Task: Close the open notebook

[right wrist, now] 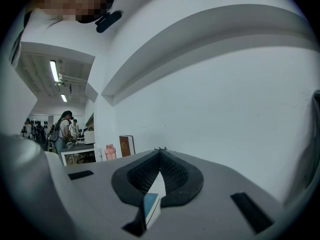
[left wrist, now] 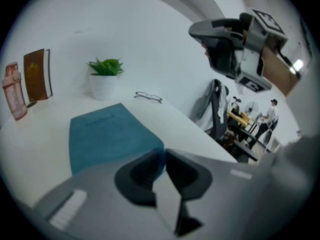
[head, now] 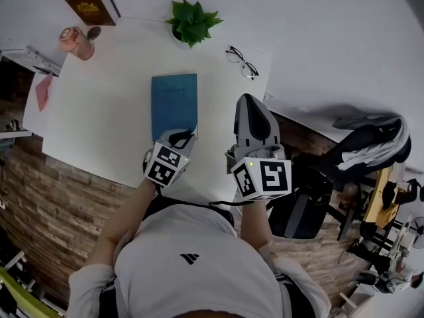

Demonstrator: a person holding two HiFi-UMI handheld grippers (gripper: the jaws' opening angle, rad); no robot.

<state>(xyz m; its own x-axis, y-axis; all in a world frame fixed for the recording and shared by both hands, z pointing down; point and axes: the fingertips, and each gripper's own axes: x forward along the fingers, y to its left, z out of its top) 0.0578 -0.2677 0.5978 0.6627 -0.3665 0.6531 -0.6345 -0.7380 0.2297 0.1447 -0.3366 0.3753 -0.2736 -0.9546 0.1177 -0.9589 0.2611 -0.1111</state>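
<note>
Where notebook (head: 173,105) lies shut, white table (head: 99,118), plain wall (head: 318,32), brick-look floor (head: 59,204).

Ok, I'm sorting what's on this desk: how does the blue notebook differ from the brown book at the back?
The blue notebook lies flat on the table, near the person. The brown book stands upright at the far edge. The blue notebook's cover is plain with only faint lettering, while the brown book's cover carries a gold emblem. Both are closed.
</note>
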